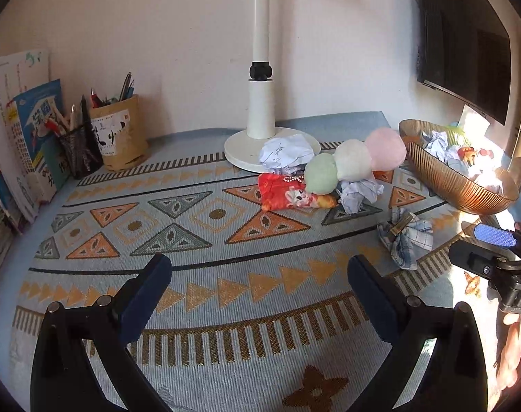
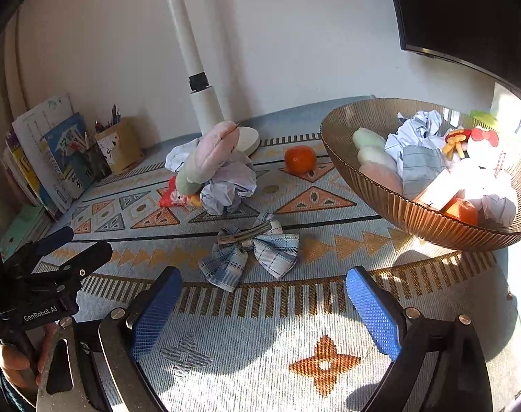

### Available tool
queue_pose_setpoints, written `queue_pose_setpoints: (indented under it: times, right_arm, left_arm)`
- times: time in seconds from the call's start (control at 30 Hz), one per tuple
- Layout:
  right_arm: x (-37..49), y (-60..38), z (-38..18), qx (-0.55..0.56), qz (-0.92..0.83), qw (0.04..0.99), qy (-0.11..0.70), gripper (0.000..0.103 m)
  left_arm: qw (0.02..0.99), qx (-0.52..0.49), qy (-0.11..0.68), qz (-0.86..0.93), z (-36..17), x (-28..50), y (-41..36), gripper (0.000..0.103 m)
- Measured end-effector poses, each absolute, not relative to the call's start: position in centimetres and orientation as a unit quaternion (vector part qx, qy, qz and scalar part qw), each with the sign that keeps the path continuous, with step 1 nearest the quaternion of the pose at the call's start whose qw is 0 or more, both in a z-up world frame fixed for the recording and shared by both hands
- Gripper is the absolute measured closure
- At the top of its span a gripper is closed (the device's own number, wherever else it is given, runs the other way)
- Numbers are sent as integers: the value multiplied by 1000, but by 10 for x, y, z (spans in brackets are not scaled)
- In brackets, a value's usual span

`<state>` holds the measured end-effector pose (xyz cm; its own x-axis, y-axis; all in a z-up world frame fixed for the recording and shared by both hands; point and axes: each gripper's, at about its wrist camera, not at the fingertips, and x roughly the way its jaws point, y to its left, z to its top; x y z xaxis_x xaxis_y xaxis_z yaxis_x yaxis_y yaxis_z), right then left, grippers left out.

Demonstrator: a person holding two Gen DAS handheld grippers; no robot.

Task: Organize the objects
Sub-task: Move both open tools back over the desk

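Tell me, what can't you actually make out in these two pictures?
- Bowl contents, right wrist view: far side washed out by sun glare.
- Lamp top: cut off by both frames.
- Orange: hidden in left wrist view behind the plush toy.
- Book titles: too small.

Home study desk is indicated: books (image 1: 23, 144), pen holders (image 1: 119, 134), lamp stand (image 1: 260, 103), patterned tablecloth (image 1: 198, 240), wall-mounted screen (image 1: 466, 44).

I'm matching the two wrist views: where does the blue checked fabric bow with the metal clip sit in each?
Left wrist: blue checked fabric bow at right of centre, below the ribbed amber bowl.
Right wrist: bow at centre, just beyond the open fingers.
Shared landmark: white lamp base.
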<state>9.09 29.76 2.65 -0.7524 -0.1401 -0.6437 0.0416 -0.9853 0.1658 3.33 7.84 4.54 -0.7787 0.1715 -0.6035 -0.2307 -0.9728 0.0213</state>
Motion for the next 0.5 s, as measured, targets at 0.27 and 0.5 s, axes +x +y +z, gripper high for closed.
queue_pose_setpoints:
  times: [0.27, 0.5]
  right_arm:
    - [93, 292, 27, 350, -934, 42, -51, 7]
    - [94, 291, 27, 351, -934, 49, -48, 7]
  left_arm:
    - [106, -321, 46, 940, 45, 33, 78, 1]
    - [142, -322, 45, 935, 52, 29, 85, 1]
